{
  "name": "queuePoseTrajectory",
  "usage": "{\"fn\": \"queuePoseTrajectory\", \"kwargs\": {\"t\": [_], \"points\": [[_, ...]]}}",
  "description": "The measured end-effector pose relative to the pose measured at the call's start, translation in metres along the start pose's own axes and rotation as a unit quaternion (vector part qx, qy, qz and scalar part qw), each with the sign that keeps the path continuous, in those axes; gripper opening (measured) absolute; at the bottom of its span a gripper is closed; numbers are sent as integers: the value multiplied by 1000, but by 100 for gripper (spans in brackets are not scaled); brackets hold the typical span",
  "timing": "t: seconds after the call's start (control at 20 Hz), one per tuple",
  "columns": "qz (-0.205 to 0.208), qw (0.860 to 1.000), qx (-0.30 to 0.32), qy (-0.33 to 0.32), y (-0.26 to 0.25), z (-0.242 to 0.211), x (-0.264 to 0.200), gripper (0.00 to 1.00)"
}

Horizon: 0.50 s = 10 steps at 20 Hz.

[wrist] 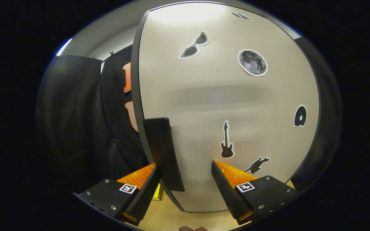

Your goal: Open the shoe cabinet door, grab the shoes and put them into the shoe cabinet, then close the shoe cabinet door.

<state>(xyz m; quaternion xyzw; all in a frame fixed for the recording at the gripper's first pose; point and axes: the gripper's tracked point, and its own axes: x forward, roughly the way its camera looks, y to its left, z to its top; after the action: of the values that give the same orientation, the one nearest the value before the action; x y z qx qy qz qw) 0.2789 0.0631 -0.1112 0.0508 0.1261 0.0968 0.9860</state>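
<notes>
The cabinet door (230, 96) stood close in front of my tool (185, 179), a pale panel with a dark edge, dotted with stickers: sunglasses (194, 46) near twelve o'clock, a moon (252, 62) at about one, a record (300, 116) out at three, and a guitar (227, 141) just beyond my right finger. The door's dark handle (163, 152), a flat upright bar fixed near the panel's left edge, ran from about eleven o'clock of my tool down into the gap between the two fingers. The fingers stood apart, one on each side of the handle's lower end; the left one looked very near or touching it, the right one had clear panel showing between it and the bar, so I would not call that a grip.

From that I judged I was at the door itself, either at the opening step or the closing one; which, I could not tell. The panel seemed to sit at an angle, its left edge turned toward me, but the fisheye bend made that unsure, and the cabinet's inside was hidden behind it. I saw no shoes anywhere, so whether they were already stowed I could not say.

Further out, black cloth (75, 112) hung at nine o'clock, and a wooden floor (201, 219) lay at six below the door's bottom edge.
</notes>
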Motion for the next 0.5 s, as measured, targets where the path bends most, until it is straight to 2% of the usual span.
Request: {"fn": "queuePoseTrajectory", "kwargs": {"t": [0.1,0.2,0.5], "points": [[1,1000,17,21,3,-6,-4,96],[4,999,32,13,8,-1,-15,96],[3,1000,9,-2,25,2,-81,95]]}}
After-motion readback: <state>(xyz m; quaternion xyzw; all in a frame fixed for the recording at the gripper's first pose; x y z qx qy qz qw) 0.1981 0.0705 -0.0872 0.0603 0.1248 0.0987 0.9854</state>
